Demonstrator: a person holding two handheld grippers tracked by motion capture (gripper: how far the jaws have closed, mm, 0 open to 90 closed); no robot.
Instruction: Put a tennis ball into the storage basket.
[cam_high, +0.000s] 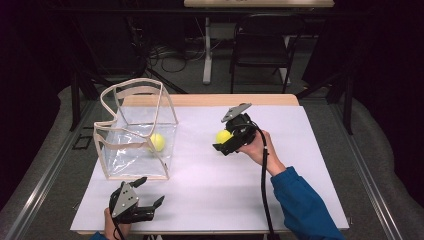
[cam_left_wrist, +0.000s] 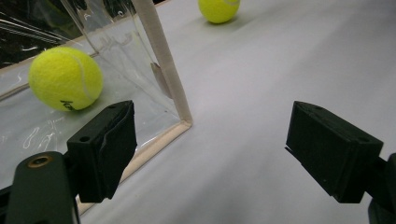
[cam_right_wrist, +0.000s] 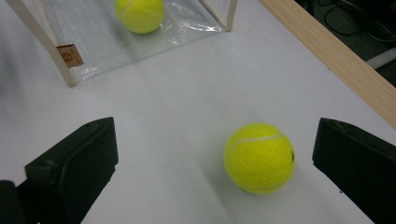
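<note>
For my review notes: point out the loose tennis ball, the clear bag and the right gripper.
loose tennis ball (cam_right_wrist: 259, 157), right gripper view, its middle.
clear bag (cam_high: 166, 97), high view, its top rim.
right gripper (cam_right_wrist: 215, 172), right gripper view, between its open jaws.

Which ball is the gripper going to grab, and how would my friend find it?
Start at the white table and find the see-through bag on its left side. Look to the right of the bag, where the right gripper hangs with its jaws open. The tennis ball lies on the bare table between those jaws, while the other tennis ball sits inside the bag.
</note>
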